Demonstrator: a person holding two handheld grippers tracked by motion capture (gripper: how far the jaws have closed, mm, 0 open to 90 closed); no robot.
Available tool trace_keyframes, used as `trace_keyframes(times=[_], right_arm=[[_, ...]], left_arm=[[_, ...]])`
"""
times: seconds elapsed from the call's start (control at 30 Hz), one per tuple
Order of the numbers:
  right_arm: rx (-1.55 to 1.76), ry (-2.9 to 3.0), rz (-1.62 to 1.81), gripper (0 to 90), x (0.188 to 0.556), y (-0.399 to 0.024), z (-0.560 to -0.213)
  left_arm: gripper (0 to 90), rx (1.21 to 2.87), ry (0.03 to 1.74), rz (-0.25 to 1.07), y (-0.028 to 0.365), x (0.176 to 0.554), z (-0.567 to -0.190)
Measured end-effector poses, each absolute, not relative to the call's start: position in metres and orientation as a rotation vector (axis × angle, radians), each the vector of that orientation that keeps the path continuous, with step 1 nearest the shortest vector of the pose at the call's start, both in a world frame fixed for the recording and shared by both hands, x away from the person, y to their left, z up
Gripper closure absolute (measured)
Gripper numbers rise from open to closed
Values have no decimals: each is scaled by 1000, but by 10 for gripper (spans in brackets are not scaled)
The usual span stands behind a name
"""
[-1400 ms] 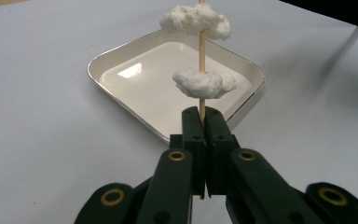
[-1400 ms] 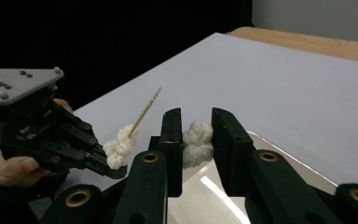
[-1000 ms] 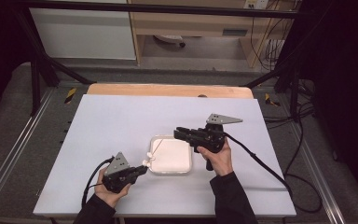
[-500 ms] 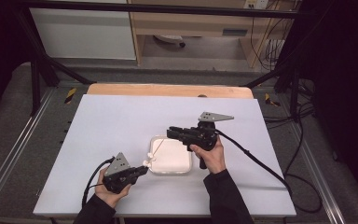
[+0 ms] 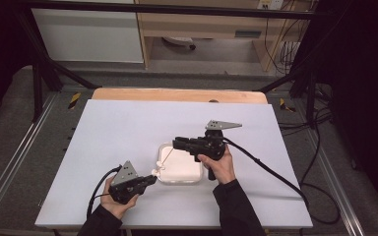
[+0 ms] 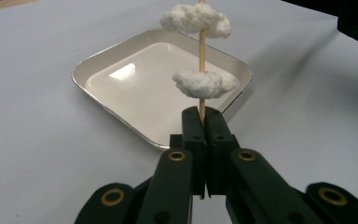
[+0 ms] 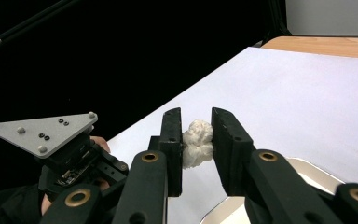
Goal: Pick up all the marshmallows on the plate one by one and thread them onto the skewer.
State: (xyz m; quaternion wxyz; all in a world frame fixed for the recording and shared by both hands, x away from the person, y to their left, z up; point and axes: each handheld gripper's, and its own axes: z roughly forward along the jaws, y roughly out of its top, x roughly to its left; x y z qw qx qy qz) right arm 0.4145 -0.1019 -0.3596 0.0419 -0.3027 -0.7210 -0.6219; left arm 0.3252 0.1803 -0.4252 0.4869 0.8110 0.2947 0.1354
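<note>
My left gripper [image 6: 204, 125] is shut on the lower end of a thin wooden skewer [image 6: 202, 46] that carries two white fluffy lumps [image 6: 204, 84]. In the high view the left gripper [image 5: 150, 180] sits at the near left corner of a white square tray [image 5: 193, 178], and the skewer [image 5: 166, 156] slants up over it. My right gripper [image 7: 196, 115] is shut on a third white lump [image 7: 196, 142], pinched between its pads. In the high view this right gripper [image 5: 175, 143] hovers over the tray, close to the skewer's upper tip.
The shallow tray [image 6: 81, 70] lies on a white table top [image 5: 118, 132] with a wooden strip [image 5: 177, 95] along its far edge. Cables [image 5: 270, 172] trail from both grippers across the table. The left gripper's grey plate [image 7: 42, 130] appears in the right gripper view.
The right gripper has shifted slightly left over the tray with its lump, closer to the skewer tip. The left gripper and skewer have stayed put.
</note>
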Motion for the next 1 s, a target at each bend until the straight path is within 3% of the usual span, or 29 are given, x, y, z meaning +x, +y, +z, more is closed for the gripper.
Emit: trace_keyframes(times=[1.0], right_arm=[[-868,-2153,-1887,807,408,-91,-374]], left_arm=[[894,1988,713,335,178,323,-427]])
